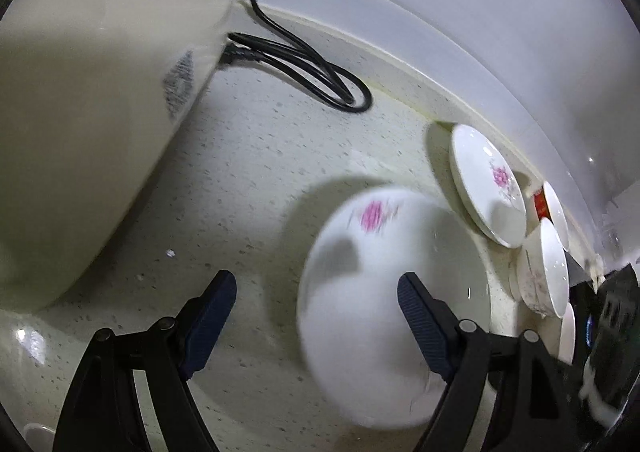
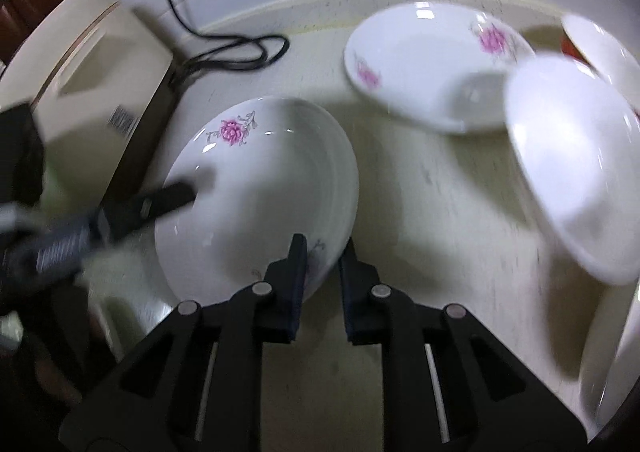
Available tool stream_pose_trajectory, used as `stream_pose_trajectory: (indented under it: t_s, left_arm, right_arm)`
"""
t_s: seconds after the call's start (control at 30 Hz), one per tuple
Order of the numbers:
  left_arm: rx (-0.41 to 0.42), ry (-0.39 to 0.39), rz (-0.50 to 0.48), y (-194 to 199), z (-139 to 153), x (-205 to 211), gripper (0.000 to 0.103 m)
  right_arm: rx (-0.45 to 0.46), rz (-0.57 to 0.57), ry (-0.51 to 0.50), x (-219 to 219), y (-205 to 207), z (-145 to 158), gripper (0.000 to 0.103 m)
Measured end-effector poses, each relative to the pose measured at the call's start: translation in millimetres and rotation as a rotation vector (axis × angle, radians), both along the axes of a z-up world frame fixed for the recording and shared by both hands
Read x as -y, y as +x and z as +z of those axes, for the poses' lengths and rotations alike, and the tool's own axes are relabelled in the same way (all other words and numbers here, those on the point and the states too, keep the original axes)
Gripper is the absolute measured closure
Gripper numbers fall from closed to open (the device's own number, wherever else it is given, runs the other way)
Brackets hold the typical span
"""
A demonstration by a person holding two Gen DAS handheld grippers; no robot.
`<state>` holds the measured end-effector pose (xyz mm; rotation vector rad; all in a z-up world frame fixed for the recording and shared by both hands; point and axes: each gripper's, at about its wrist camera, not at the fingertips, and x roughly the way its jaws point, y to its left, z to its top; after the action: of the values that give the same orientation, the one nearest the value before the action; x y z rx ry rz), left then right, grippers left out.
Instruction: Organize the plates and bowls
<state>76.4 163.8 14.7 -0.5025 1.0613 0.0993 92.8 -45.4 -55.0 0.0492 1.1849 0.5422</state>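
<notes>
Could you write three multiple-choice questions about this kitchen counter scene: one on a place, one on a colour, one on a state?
1. Where does the black cable lie?
A. on the counter beside the cream appliance
B. inside a bowl
C. under a plate

2. What colour are the flowers on the held plate?
A. blue
B. pink
C. yellow

3. How does the right gripper stand?
A. wide open over bare counter
B. shut on the plate's rim
C. shut on the cable

Answers:
1 A: the cable coils on the counter next to the cream appliance.
2 B: a pink flower shows near the plate's rim.
3 B: its two fingers sit on either side of the rim, pinching it.
</notes>
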Motion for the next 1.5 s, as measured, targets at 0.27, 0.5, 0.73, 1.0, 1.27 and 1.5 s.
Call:
stream_pose_trajectory:
  t_s: [0.27, 0.5, 0.73, 1.0, 1.27, 1.5]
  left_arm:
    - [0.004, 0.06, -0.092, -18, -1, 32, 0.019]
    - [0.018, 0.119, -0.134, -16, -4, 45, 0.026]
    - [0.03, 0.15, -0.239, -10, -3, 72, 0.055]
    - [0.018, 0.166, -0.184, -5, -2, 63, 0.055]
    - [0.028, 0.195, -0.258, -6, -5, 79, 0.071]
    - [0.029, 0.192, -0.255, -13, -5, 82, 0.074]
  right_arm:
    - [-0.018, -0.039, 0.009, 27, -17, 2, 0.084]
    - [-0.035, -0.057, 0.02, 37, -29, 4, 0.084]
    - [-0.066, -0.102, 0.037, 42, -27, 2, 0.078]
    - [-0.069, -0.151, 0.037, 55, -28, 5, 0.075]
    - [-0.04, -0.103, 0.013, 41, -34, 7, 0.069]
    - [-0.043, -0.126, 0.013, 55, -34, 6, 0.085]
